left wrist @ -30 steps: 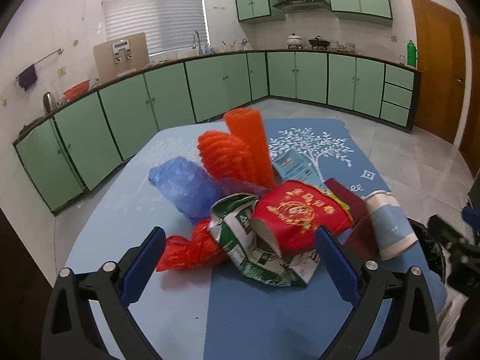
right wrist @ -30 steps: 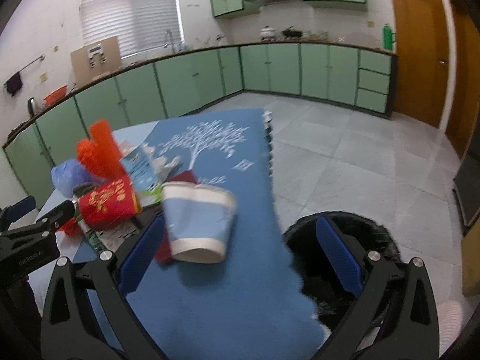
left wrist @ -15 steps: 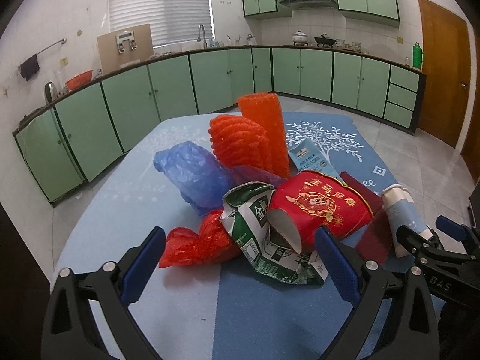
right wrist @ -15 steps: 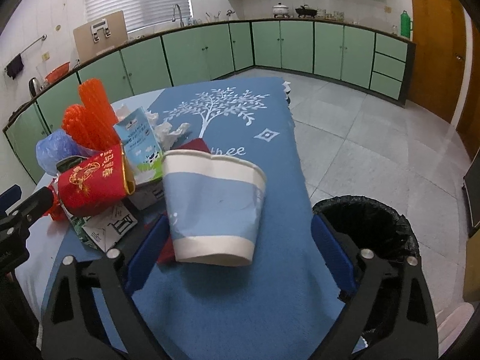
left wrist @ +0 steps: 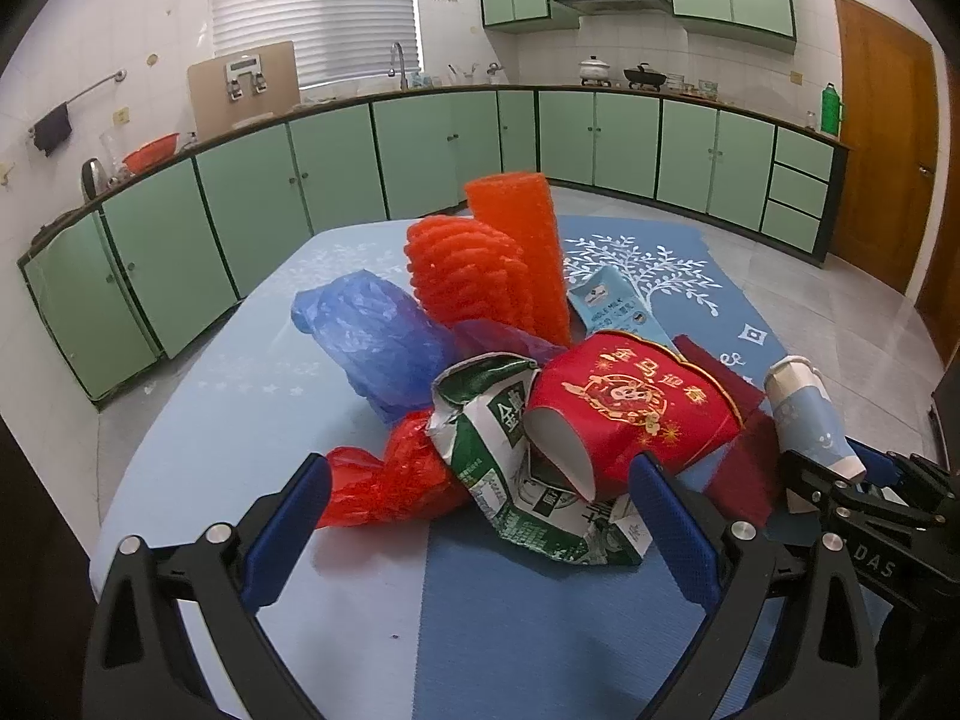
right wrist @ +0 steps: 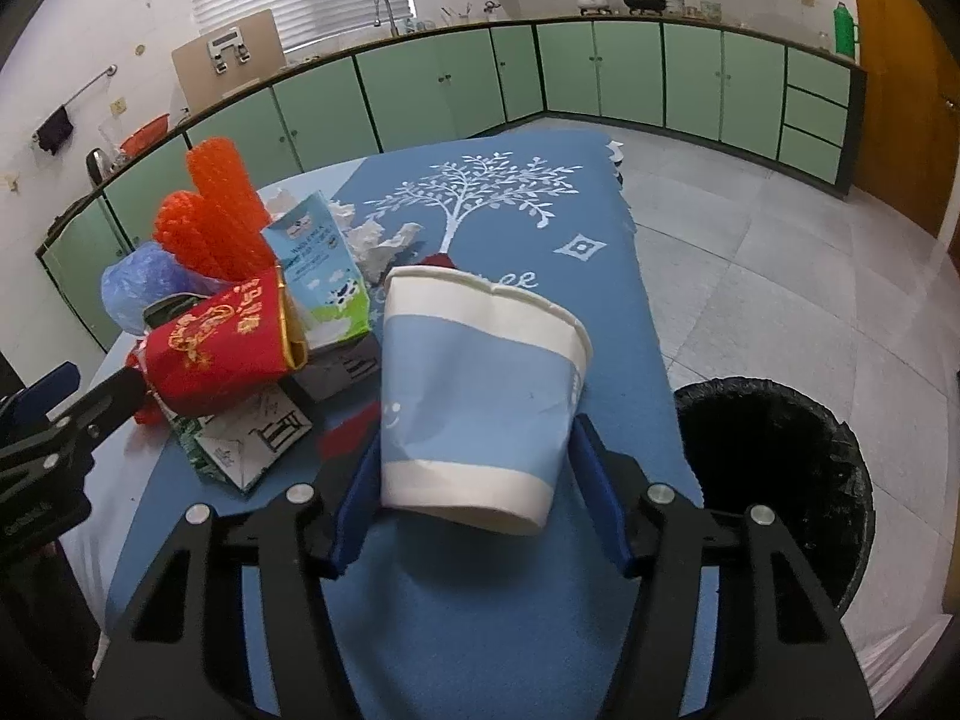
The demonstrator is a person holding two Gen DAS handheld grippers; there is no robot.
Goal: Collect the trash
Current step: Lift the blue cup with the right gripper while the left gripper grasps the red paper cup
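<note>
Okay, right hand-held gripper [right wrist: 474, 498] pinching the blue-and-white paper cup [right wrist: 480, 396] low on its body, near the counter [right wrist: 516, 630] edge. Left hand-held gripper [left wrist: 480, 531] spread wide, holding nothing, aimed at the trash pile: red paper cup [left wrist: 630, 420], crumpled green carton [left wrist: 510, 480], blue plastic bag [left wrist: 372, 336]. Best to squeeze gently, carry over to the black-lined bin [right wrist: 774, 474] at 3 o'clock, release above the opening. Bin bottom too dark to read; cup's far side hidden.
</note>
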